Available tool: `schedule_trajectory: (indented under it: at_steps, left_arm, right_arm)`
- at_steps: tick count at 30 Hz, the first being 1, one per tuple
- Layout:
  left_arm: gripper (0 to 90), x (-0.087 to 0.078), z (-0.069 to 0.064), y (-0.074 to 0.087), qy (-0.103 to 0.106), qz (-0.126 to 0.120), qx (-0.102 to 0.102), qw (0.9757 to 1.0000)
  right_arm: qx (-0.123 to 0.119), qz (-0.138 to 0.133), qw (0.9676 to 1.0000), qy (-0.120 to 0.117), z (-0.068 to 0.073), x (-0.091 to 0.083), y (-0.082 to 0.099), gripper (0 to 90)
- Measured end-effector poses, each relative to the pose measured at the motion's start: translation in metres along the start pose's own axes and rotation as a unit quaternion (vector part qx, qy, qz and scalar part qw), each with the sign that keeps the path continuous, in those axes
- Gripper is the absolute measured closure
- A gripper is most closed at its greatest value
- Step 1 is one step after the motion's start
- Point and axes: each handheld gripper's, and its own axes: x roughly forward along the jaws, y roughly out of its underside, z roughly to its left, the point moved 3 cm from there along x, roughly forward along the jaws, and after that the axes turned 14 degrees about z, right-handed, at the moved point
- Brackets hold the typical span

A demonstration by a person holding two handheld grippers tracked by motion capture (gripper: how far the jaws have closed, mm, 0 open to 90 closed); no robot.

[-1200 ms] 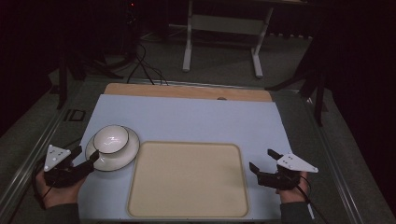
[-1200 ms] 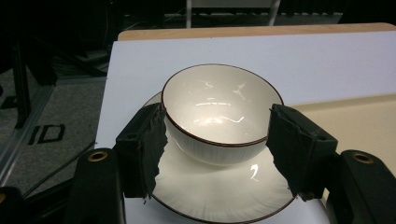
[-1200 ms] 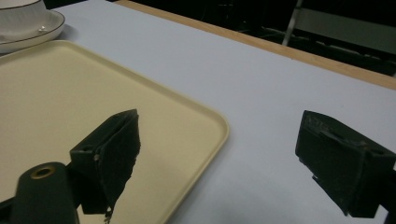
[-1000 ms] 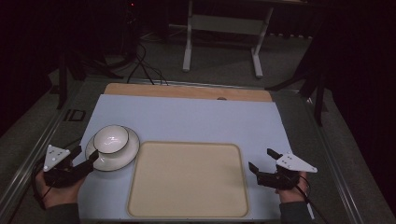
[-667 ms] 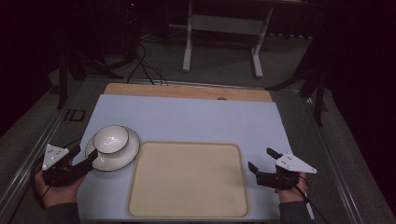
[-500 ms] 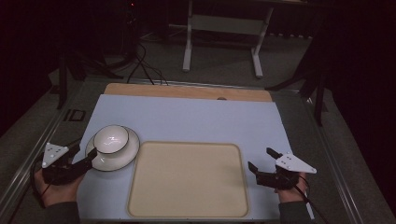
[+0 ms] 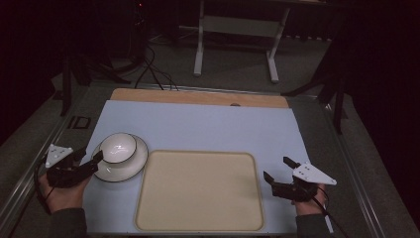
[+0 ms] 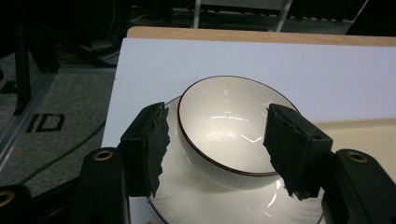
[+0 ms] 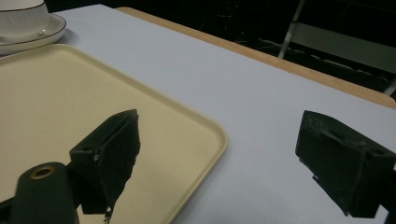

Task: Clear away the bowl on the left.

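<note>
Left gripper (image 8: 219, 154) has its jaws spread wide, just closing slightly, either side of the bowl (image 8: 229, 128); no pad visibly presses on it. Bowl sits on a saucer (image 8: 210, 205) directly ahead. Right gripper (image 9: 233, 163) stands open beside the tray (image 9: 56, 102).

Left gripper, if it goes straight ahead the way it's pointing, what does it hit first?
Most likely the white bowl on its plate: it sits between the open left gripper's fingers, though depth is unclear.
</note>
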Motion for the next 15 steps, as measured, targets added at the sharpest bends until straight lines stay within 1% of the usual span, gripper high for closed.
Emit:
schedule_trajectory:
  at_steps: [7, 8, 9, 10, 13, 14, 15]
  left_arm:
    - [39.3, 0.01, 0.002, -0.004, -0.002, 0.008, -0.001, 1.0]
    - [39.0, 0.014, 0.002, -0.005, -0.005, 0.011, -0.002, 0.9999]
    - [38.8, 0.014, 0.002, -0.005, -0.005, 0.011, -0.002, 0.9999]
    - [38.9, 0.017, 0.003, -0.006, -0.013, 0.014, -0.001, 0.9998]
    - [39.2, 0.021, 0.003, -0.007, -0.015, 0.021, 0.0, 0.9997]
    - [38.7, 0.025, 0.003, -0.008, -0.018, 0.025, -0.004, 0.9995]
    - [38.7, 0.025, 0.003, -0.008, -0.018, 0.025, -0.004, 0.9995]
  right_arm:
    - [-0.001, -0.001, 1.0, 0.001, 0.0, 0.0, 0.0, 13.4]
    - [-0.001, -0.001, 1.0, 0.001, 0.0, 0.0, 0.0, 13.4]
    - [-0.001, -0.001, 1.0, 0.001, 0.0, 0.0, 0.0, 13.4]
    - [-0.001, -0.002, 1.0, 0.001, 0.0, 0.0, 0.0, 13.4]
    - [-0.002, -0.001, 1.0, 0.0, 0.0, 0.0, 0.0, 13.4]
    - [-0.002, -0.001, 1.0, 0.0, 0.0, 0.0, 0.0, 13.4]
    - [-0.002, -0.001, 1.0, 0.0, 0.0, 0.0, 0.0, 13.4]
